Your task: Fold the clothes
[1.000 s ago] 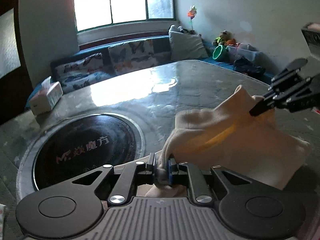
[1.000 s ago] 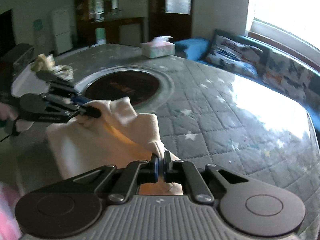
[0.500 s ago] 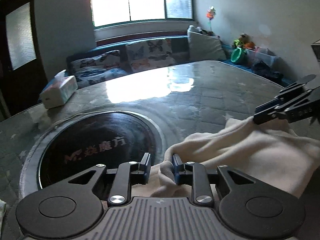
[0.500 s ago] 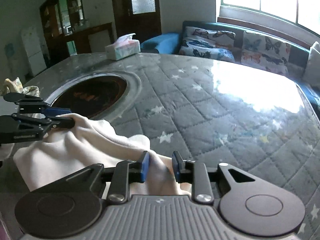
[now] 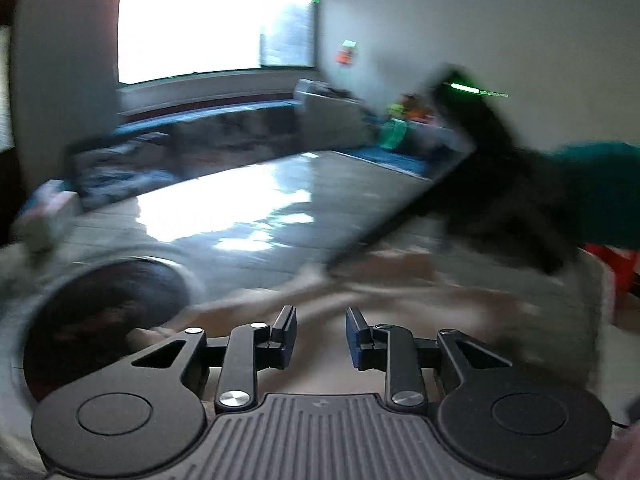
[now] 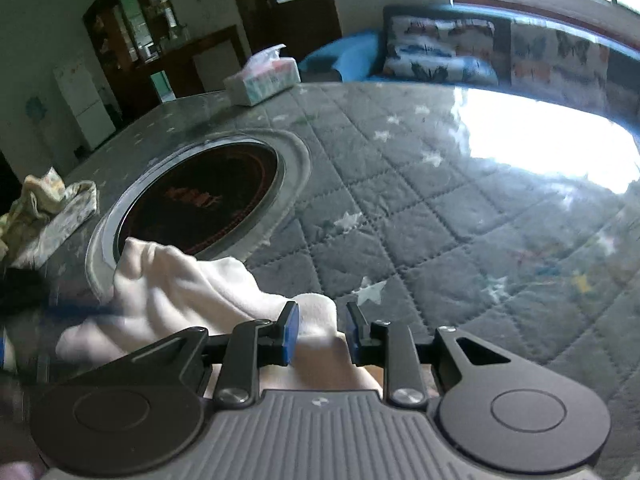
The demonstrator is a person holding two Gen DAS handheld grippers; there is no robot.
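1. While the cream garment lies in a loose heap on the quilted grey bench, both grippers hang just above it with nothing clamped.
2. Seen from the left wrist, the left gripper has its jaws apart and opening, its blue pads clear of the blurred cloth beneath them.
3. Seen from the right wrist, the right gripper stands with its jaws apart; a fold of the garment rises into the gap between the pads, but they do not press on it.
4. One edge of the garment lies over the rim of the round dark hotplate set into the bench.
5. From the left wrist the right gripper appears as a dark smear reaching down to the cloth, held by an arm in a teal sleeve; its jaws cannot be made out there.
6. A tissue box sits at the far edge of the bench, well apart from the garment.
7. A crumpled patterned cloth lies beyond the hotplate, at the left of the right-wrist view.
8. A blue sofa with butterfly cushions runs under the window behind the bench.
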